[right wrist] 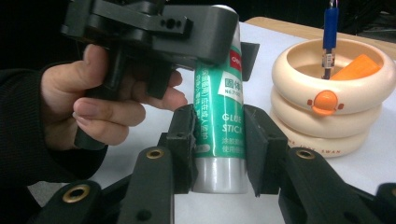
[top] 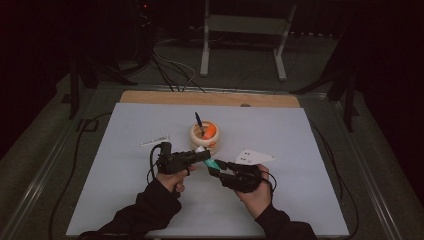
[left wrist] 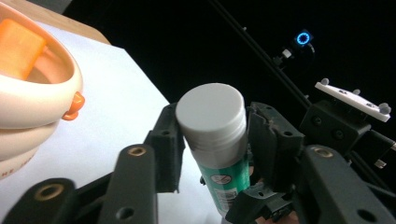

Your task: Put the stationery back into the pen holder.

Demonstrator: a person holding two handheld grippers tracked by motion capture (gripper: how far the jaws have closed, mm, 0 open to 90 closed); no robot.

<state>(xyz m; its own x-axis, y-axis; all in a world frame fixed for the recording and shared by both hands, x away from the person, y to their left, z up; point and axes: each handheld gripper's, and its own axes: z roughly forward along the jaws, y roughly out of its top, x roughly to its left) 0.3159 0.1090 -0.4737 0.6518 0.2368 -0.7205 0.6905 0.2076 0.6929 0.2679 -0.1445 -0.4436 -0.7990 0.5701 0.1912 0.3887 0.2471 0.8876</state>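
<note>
A: Where did we stand with the glue stick [right wrist: 219,126]?

B: We held it off the table, between the two grippers, in front of the cream holder [right wrist: 329,100]. Our right gripper [right wrist: 217,140] was clamped on the green body, near the bottom end. Our left gripper [left wrist: 212,135] had its jaws around the white cap [left wrist: 212,112].

A: Was the left one gripping the cap?

B: From its own view, the pads lay against the cap's sides, so we judged it clamped, though only just.

A: So which step was that?

B: Uncapping, we thought. One gripper steadied the body, the other took the cap.

A: And the next move?

B: We'd have needed a firm hold on the cap, then a straight pull along the stick's axis, perhaps with a slight twist. The right grip had to stay tight so the tube wouldn't slide.

A: Anything close by?

B: The holder, with a pen [right wrist: 329,37] and an orange piece [right wrist: 357,67] in it, stood just beside our hands [top: 172,180], so we'd have pulled away from it.
</note>
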